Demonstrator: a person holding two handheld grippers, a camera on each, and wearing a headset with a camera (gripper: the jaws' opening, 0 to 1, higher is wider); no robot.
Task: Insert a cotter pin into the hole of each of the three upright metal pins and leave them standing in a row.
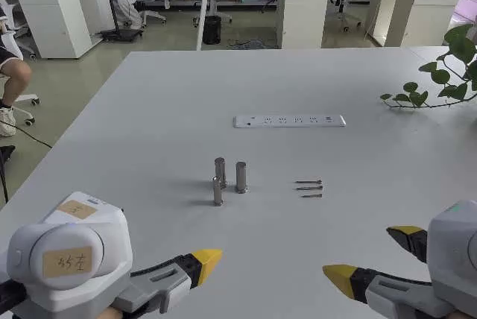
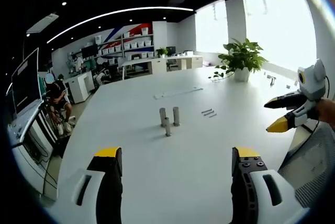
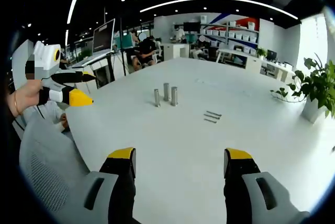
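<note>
Nothing fitted yet; left claw point(image 2: 176, 153) and right claw point(image 3: 180, 154) hang wide, empty, over the bench point(image 1: 149, 110); next likely means pinching one cotter pin point(image 1: 308, 182) near the upright pins point(image 1: 241, 177).

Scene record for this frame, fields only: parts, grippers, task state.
pins: three, upright, in a tight cluster, not in a row
cotter pins: three, lying flat side by side, right of the pins and apart from them
left gripper: open, empty, over the near table edge
right gripper: open, empty, over the near table edge
table: white
power strip: beyond the pins
plant: far right
task state: none inserted; all cotter pins lie loose
</note>
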